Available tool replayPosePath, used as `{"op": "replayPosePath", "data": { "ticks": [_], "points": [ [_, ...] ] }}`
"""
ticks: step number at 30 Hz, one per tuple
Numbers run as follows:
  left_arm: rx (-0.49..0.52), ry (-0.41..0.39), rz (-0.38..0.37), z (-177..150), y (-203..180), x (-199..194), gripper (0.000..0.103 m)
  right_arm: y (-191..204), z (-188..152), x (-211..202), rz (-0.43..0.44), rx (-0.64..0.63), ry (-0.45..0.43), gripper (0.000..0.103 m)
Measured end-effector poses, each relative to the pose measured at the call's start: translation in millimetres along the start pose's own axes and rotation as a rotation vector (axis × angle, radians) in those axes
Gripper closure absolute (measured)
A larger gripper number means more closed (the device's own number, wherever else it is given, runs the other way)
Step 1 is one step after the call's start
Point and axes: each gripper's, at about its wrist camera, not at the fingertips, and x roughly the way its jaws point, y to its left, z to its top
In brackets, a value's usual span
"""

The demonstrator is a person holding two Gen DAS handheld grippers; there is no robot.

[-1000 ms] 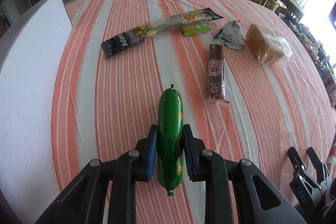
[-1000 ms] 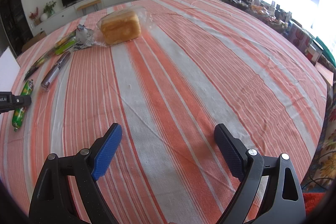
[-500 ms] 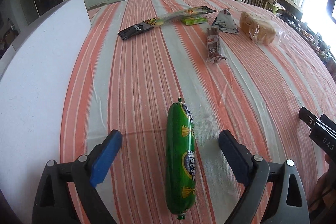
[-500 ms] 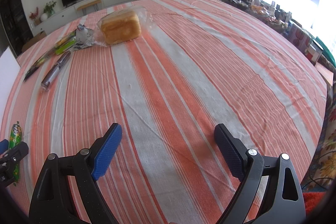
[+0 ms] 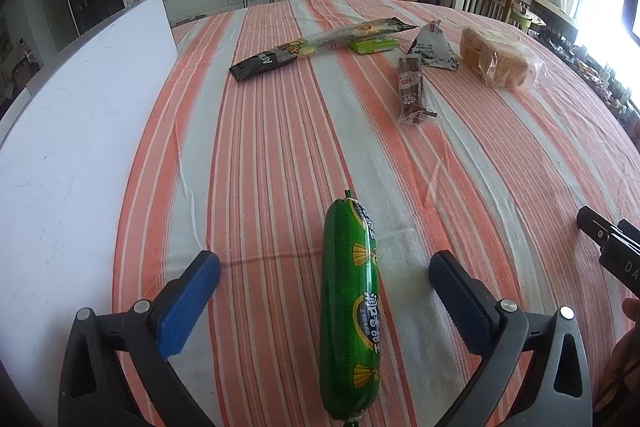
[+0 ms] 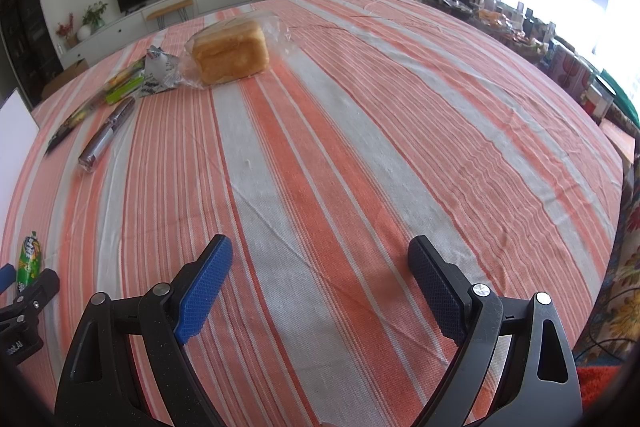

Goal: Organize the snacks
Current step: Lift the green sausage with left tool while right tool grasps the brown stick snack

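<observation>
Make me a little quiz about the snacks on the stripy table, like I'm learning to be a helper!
1. True or false: the left gripper is squeezing the green sausage.
2. Which snack lies closest to the bagged bread?
A. the green sausage
B. the triangular packet
C. the long dark packet
3. Fill in: the right gripper holds ____.

Key:
1. False. Its jaws are wide open, and the sausage lies between them on the tablecloth.
2. B
3. Nothing; it is open over bare cloth.
</observation>
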Motion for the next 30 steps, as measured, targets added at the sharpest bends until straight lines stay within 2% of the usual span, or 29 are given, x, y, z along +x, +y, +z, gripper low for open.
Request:
{"op": "replayPosePath", "data": {
  "ticks": [14, 15, 17, 19, 21, 22, 24, 26, 30],
  "points": [
    [0.000, 0.000, 0.000, 0.1, 0.3, 0.3, 0.000, 3.4, 0.7, 1.2, 0.012, -0.006, 0.002, 0.011],
    [0.000, 0.000, 0.000, 0.1, 0.4, 0.3, 0.000, 4.1, 2.8, 1.6, 0.030, -0.011, 0.012, 0.012],
    [0.000, 0.000, 0.000, 0.1, 0.4, 0.3, 0.000, 7.8, 16.7, 2.1, 0.169, -0.006, 0.052, 0.015],
    [0.000, 0.000, 0.000, 0.2, 0.4, 0.3, 0.000, 25.3, 41.3, 1.3, 0.276, -0.031, 0.071, 0.015],
    [0.000, 0.000, 0.000, 0.2, 0.4, 0.4, 0.000, 57.4, 70.1, 2.8, 0.315, -0.118, 0.080, 0.014],
    [0.000, -0.001, -0.001, 0.2, 0.4, 0.4, 0.000, 77.1, 83.4, 9.4, 0.341, -0.168, 0.112, 0.015],
    [0.000, -0.001, -0.001, 0.2, 0.4, 0.5, 0.000, 115.4, 103.7, 33.3, 0.360, -0.241, 0.232, 0.015],
    [0.000, -0.001, -0.001, -0.3, -0.2, -0.2, 0.000, 144.6, 114.5, 58.8, 0.379, -0.249, 0.356, 0.015],
    [0.000, -0.001, -0.001, -0.1, -0.2, -0.2, 0.000, 179.4, 119.6, 87.2, 0.332, -0.228, 0.402, 0.018]
  ]
}}
